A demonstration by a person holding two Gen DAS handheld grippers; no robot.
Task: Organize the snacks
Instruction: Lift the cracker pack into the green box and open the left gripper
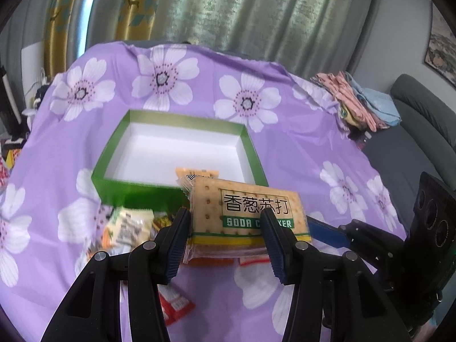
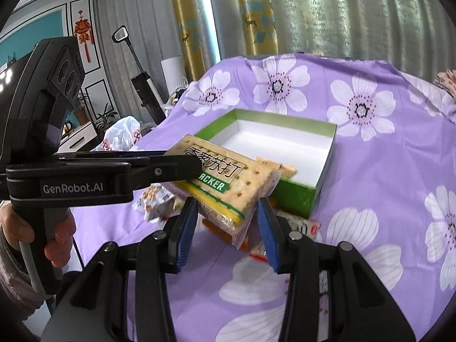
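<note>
Both grippers clamp one stack of clear-wrapped soda cracker packets (image 1: 248, 213): the left gripper (image 1: 225, 219) pinches its near edge, the right gripper (image 2: 228, 208) its other end. The stack hangs tilted just in front of the shallow green cardboard box with a white inside (image 1: 114, 182), over the box's near wall and clear of the purple flowered tablecloth (image 1: 313, 148). This looks like the carrying step. Next, I judge, the stack must travel forward over the box's near wall, level out, then be lowered inside. More small loose snack packets (image 1: 128, 228) lie in front of the box.
</note>
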